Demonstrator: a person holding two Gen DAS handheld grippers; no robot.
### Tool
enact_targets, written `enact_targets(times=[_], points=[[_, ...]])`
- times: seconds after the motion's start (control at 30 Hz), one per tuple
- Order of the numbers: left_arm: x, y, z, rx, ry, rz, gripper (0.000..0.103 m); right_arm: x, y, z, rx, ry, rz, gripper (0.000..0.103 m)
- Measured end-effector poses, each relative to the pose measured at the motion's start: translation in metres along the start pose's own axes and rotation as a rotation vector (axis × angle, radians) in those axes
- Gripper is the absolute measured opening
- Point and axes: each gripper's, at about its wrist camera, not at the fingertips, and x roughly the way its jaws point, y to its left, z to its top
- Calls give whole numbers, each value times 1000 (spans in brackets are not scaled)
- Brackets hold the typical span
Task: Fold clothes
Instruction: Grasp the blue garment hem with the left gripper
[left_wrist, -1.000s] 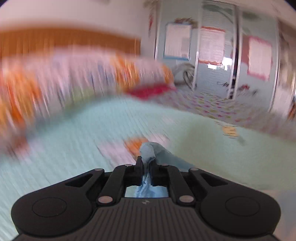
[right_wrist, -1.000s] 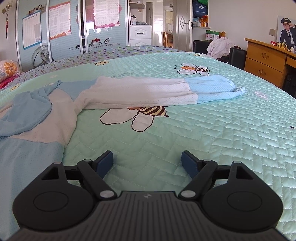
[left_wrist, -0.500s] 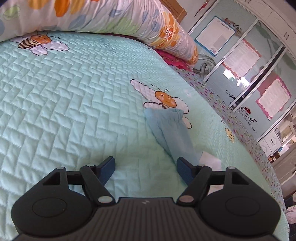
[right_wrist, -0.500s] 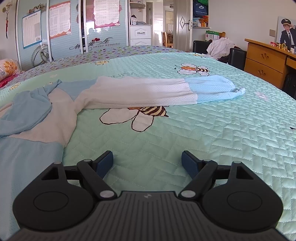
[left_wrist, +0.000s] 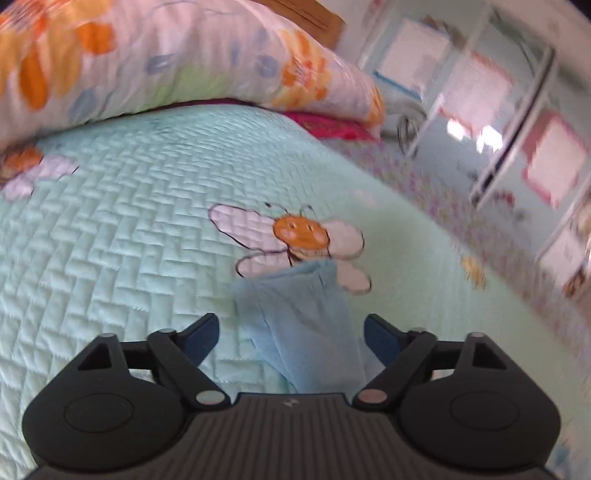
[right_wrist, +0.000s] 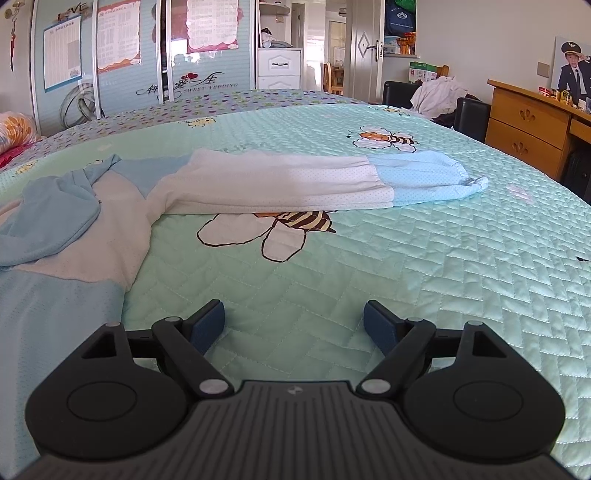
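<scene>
Left wrist view low over the quilted mint-green bedspread (left_wrist: 110, 229), facing a floral pillow (left_wrist: 147, 59) — right wrist view equally low, facing wardrobe doors (right_wrist: 122, 62), both sharing the bedspread (right_wrist: 443, 258).

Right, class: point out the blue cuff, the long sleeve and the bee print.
blue cuff (left_wrist: 295, 295), left wrist view, its open end.
long sleeve (right_wrist: 280, 184), right wrist view, white middle.
bee print (left_wrist: 301, 233), left wrist view, orange face.

Bee-print quilted bed (right_wrist: 424, 266), blue-white garment (right_wrist: 280, 184) (spread flat), floral pillow (left_wrist: 147, 55).
</scene>
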Motion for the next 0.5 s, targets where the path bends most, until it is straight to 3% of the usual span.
enact_targets(times=[0.03, 0.1, 0.13, 0.17, 0.33, 0.37, 0.43, 0.5], points=[[9, -2, 0, 13, 33, 21, 60, 0, 0, 0, 1, -1, 1, 83], [26, 4, 2, -24, 78, 40, 47, 0, -1, 0, 3, -2, 3, 83], [27, 10, 2, -40, 68, 51, 22, 0, -1, 0, 4, -2, 3, 83], [28, 17, 3, -56, 58, 61, 5, -1, -1, 0, 6, -3, 5, 83], [-17, 72, 3, -275, -130, 36, 5, -1, -4, 0, 16, -5, 13, 83], [-21, 85, 1, -325, -131, 45, 11, -1, -4, 0, 18, -5, 14, 83], [-9, 110, -3, -415, -14, -10, 29, -1, -5, 0, 22, -6, 18, 83], [-8, 121, -7, -425, 3, -66, 30, -1, -5, 0, 22, -7, 18, 83]])
